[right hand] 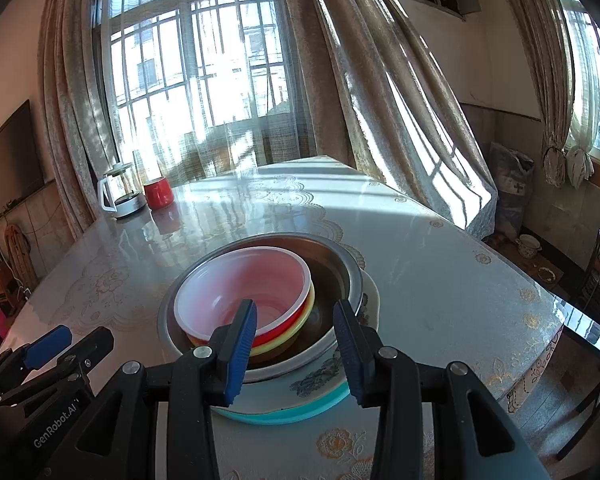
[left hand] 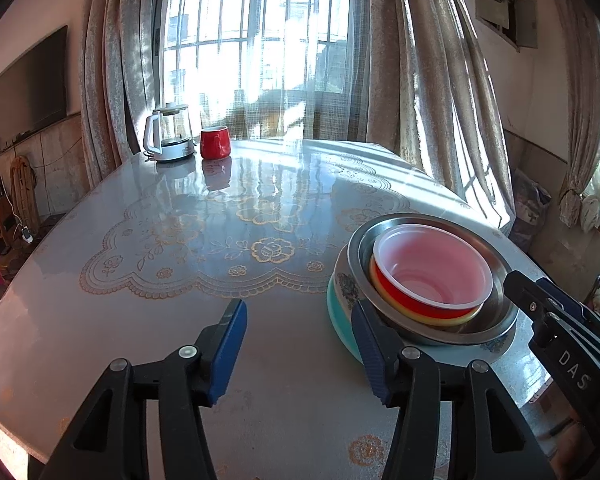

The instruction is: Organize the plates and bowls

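Note:
A stack stands on the table's right side: a teal plate (left hand: 340,322) (right hand: 284,414) at the bottom, then a floral plate (left hand: 346,284) (right hand: 320,376) and a steel bowl (left hand: 460,336) (right hand: 340,256). Inside the steel bowl a yellow bowl (left hand: 440,320) (right hand: 296,326) holds a red bowl (left hand: 432,272) (right hand: 244,284) with a white inside. My left gripper (left hand: 300,344) (right hand: 68,344) is open and empty, low over the table just left of the stack. My right gripper (right hand: 296,340) (left hand: 540,308) is open at the stack's near right rim; its pads press on nothing.
A glass kettle (left hand: 170,132) (right hand: 120,192) and a red mug (left hand: 215,143) (right hand: 159,193) stand at the far left of the glossy floral table (left hand: 180,240). Curtains and a window lie beyond. A dark chair (right hand: 596,280) stands off the table's right edge.

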Demonstrator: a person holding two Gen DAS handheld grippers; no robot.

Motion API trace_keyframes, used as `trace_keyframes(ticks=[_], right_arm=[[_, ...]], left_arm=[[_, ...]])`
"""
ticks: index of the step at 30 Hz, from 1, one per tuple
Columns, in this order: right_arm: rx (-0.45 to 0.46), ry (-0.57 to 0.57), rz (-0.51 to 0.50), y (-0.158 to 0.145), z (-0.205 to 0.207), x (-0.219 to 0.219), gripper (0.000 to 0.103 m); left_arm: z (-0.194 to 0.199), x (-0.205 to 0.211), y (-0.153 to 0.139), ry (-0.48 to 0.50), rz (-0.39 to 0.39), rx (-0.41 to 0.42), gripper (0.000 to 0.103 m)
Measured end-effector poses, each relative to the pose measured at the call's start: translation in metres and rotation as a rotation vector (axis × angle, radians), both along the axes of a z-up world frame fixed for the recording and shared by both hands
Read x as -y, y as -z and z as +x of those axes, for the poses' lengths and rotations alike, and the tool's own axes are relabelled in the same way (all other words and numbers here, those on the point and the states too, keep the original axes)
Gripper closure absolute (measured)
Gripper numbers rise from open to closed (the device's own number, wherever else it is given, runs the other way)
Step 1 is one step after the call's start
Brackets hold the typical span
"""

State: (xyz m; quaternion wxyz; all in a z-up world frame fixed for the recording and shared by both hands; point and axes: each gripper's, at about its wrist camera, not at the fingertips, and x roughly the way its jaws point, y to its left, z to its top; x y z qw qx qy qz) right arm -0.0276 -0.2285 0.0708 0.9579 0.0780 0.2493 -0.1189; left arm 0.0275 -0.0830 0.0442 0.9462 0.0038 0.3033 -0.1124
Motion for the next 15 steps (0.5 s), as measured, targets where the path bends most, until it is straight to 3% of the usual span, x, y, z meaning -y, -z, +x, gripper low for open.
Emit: trace_keyframes(ticks=[15], right_arm=[[0.006, 0.005, 0.010, 0.0024, -0.0021, 0.0029, 0.061]], left_arm=[[-0.0007, 0.0020, -0.0016, -0.001, 0.016, 0.013, 0.041]])
